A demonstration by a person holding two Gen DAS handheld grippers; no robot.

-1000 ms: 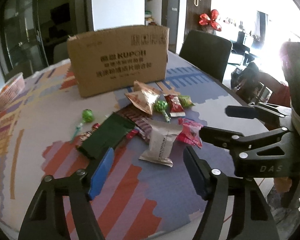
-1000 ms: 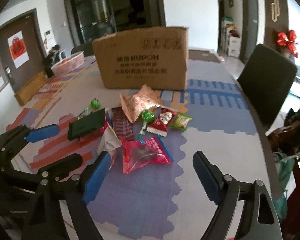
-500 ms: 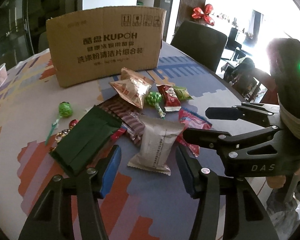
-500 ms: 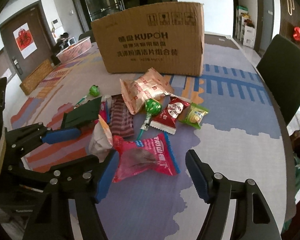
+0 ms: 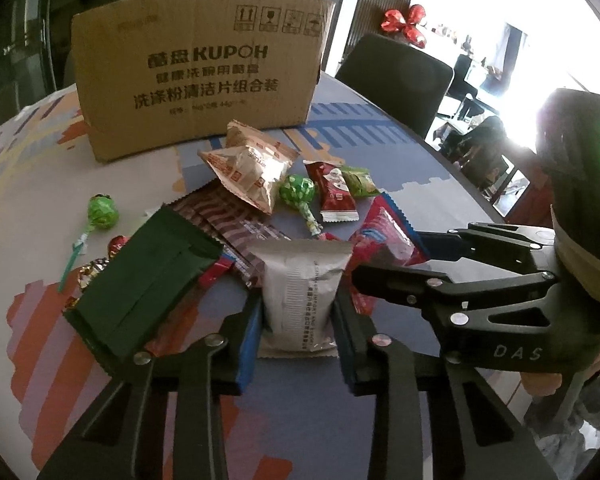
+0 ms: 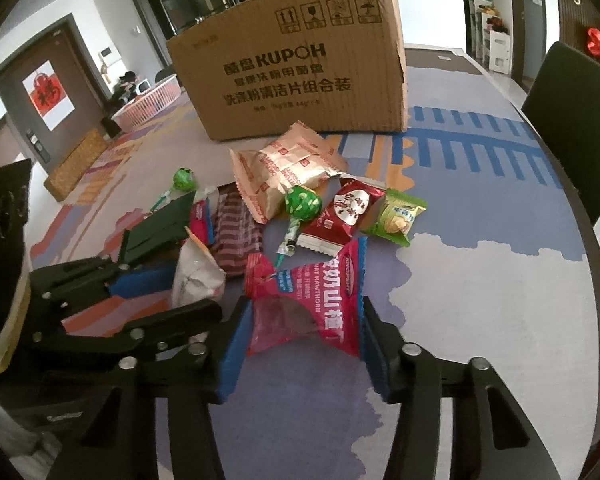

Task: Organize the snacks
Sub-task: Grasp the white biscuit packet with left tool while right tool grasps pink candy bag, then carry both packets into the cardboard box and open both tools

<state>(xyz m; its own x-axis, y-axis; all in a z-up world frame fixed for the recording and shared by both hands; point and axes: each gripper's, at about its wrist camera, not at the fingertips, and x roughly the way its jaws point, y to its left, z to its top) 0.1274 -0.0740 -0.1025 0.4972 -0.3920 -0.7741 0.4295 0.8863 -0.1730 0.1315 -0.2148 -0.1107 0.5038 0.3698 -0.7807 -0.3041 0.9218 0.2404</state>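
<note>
A pile of snacks lies on the patterned table [image 6: 480, 280] in front of a cardboard box [image 5: 196, 76]. My left gripper [image 5: 299, 304] is closing its jaws on a grey-white packet [image 5: 300, 280], and the blue pads touch both its sides. Just to the right, my right gripper [image 6: 304, 312] is closing on a pink hawthorn packet [image 6: 308, 296], with its pads against both edges. Both packets still rest on the table. The right wrist view also shows the grey-white packet [image 6: 196, 272] with the left gripper's fingers [image 6: 140, 280] at it.
Around the two packets lie a dark green packet [image 5: 140, 288], a brown striped one [image 6: 236, 236], a tan bag [image 5: 252, 168], a red packet [image 5: 336, 192], a small green one [image 5: 360, 182] and two green lollipops [image 5: 102, 212]. A dark chair [image 5: 396, 80] stands at the table's right edge, a pink basket [image 6: 152, 100] far left.
Both grippers came forward and down to the pile. Their jaws narrowed from wide open until the left pads met the grey-white packet and the right pads met the pink packet.
</note>
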